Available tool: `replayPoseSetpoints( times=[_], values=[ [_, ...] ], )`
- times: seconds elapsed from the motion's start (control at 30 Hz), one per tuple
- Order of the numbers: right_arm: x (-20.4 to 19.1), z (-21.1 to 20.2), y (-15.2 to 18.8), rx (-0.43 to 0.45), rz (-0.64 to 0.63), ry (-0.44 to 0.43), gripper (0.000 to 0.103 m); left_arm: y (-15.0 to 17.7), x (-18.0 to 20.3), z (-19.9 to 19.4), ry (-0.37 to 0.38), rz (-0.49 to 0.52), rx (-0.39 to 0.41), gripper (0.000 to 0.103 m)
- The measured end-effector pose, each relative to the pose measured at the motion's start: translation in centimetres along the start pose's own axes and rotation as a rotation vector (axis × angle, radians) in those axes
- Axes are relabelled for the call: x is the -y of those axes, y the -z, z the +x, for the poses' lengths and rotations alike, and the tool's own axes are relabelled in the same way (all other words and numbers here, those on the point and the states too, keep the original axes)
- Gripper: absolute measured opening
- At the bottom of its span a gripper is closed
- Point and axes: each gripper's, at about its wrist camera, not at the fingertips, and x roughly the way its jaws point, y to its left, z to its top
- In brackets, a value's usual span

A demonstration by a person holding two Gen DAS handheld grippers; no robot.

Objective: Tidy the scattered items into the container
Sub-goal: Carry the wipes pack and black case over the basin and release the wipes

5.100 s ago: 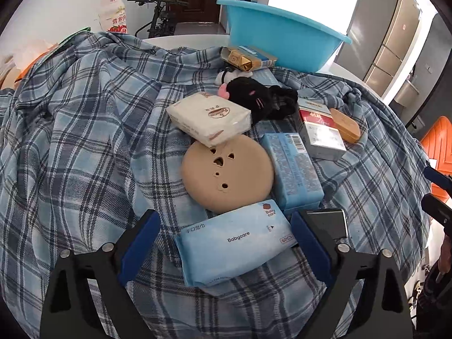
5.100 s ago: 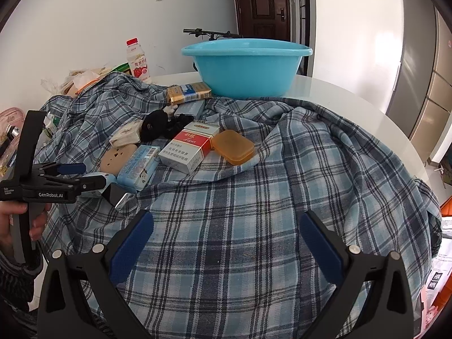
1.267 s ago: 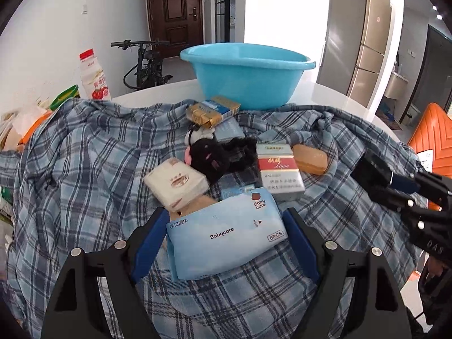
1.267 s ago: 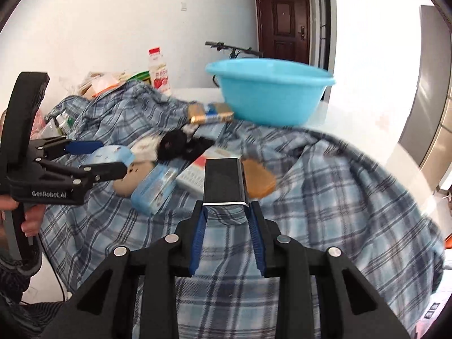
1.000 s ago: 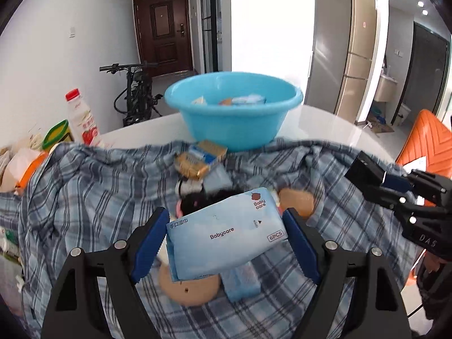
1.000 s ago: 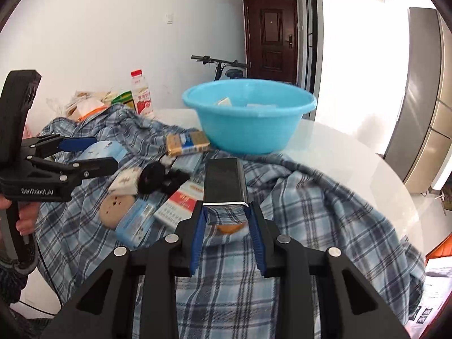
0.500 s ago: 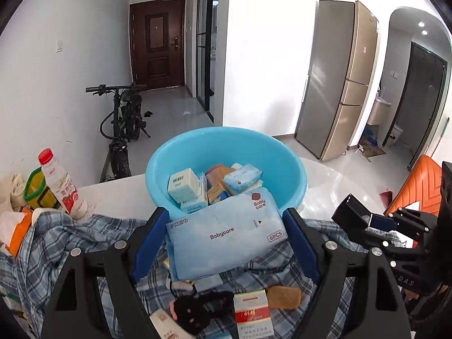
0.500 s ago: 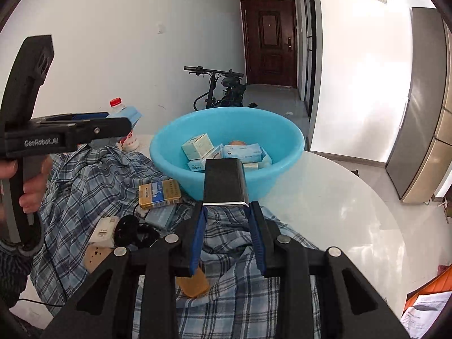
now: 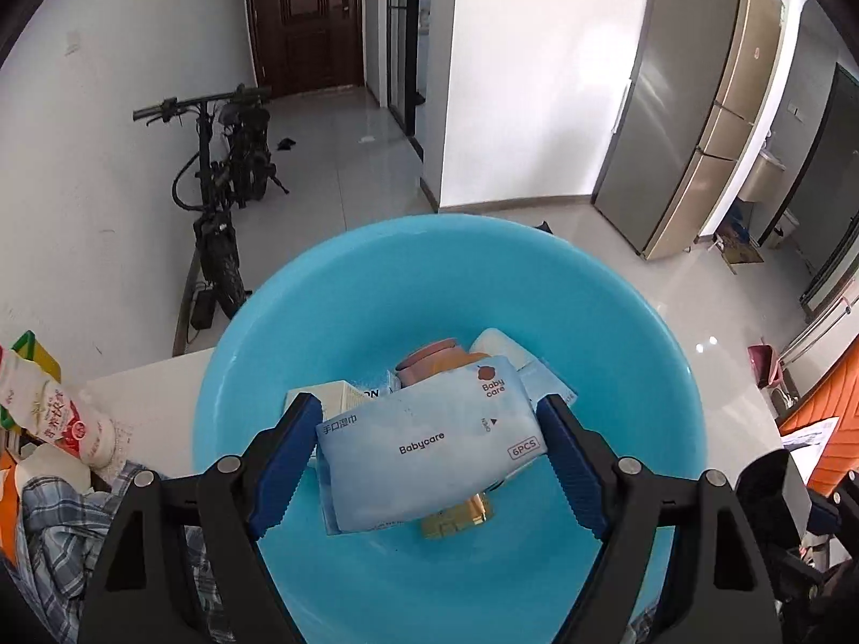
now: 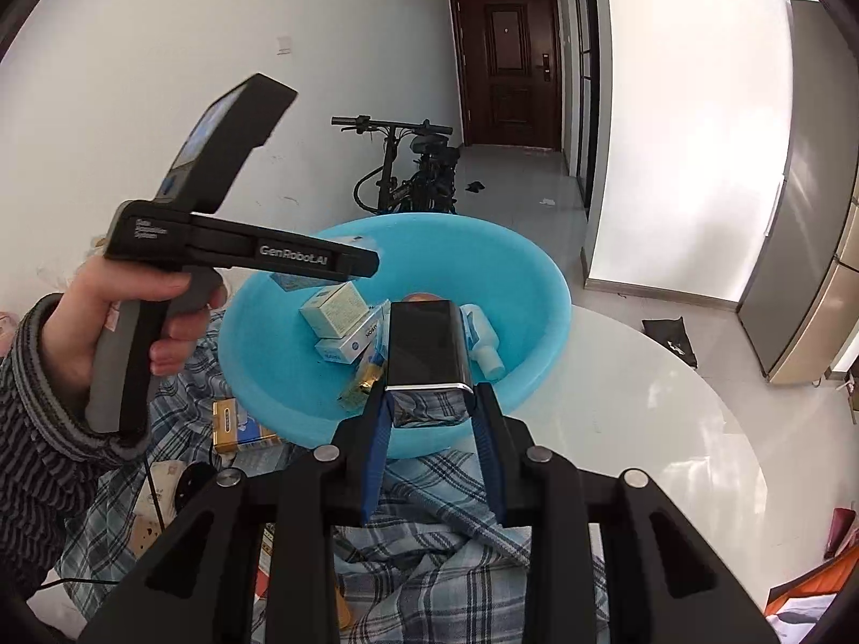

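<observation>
Blue plastic is what fills the middle of both views: a big round light-blue plastic bowl that sits on a white round table, and it is the place everything is told from here. The left gripper is held right over the bowl, and its two dark-blue pads squeeze the short ends of a soft pale-blue pack of wet wipes, so the jaws are wide but full. The pack reads "Babycare", "Baby care" and "6PCS", with some Chinese letters I cannot read well. The right gripper is at the near edge of the bowl, pinched narrow on a shiny black flat box with a silver edge. Inside the bowl lie a small white-and-green box, a blue-and-white box, a gold wrapped thing and a little white bottle; their small print is too tiny to read. Near the bowl, a gold-and-blue pack waits on the blue checked cloth. The person's hand holds the left tool, which says "GenRobot.AI". I think this is the drop step: next the left jaws should open so the wipes fall in, then the black box should go over the bowl too.
</observation>
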Motion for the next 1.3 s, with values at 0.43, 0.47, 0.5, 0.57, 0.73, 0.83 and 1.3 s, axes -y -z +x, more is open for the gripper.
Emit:
replayPoseSetpoints(
  times=[0.43,0.47,0.5,0.57,0.73,0.83,1.3],
  values=[
    [2.7,2.5,-0.2,-0.046,0.048,-0.006,0.029,-0.5,0.1,7.4,-0.015,-0.012,-0.144,0.084],
    [2.8,2.4,-0.2,-0.046,0.048,-0.008,0.029,-0.5,0.0,7.6,-0.016,-0.014,-0.148,0.084],
    [2.8,2.4,-0.3,-0.047,0.049,-0.011,0.029,-0.5,0.0,7.7,-0.015,-0.012,-0.158,0.084],
    [2.7,2.5,-0.4,-0.049,0.048,-0.011,0.029,-0.6,0.3,8.2,-0.027,0.005,-0.185,0.084],
    [2.6,2.1,-0.9,-0.046,0.042,-0.005,0.029,-0.3,-0.1,8.2,-0.034,-0.017,-0.224,0.085],
    [2.6,2.3,-1.4,-0.045,0.033,0.004,0.029,0.2,-1.8,5.4,-0.005,-0.072,-0.145,0.086],
    [1.1,4.1,-3.9,-0.078,0.030,0.008,0.029,0.4,-2.3,1.2,-0.027,-0.017,-0.037,0.102]
  ],
)
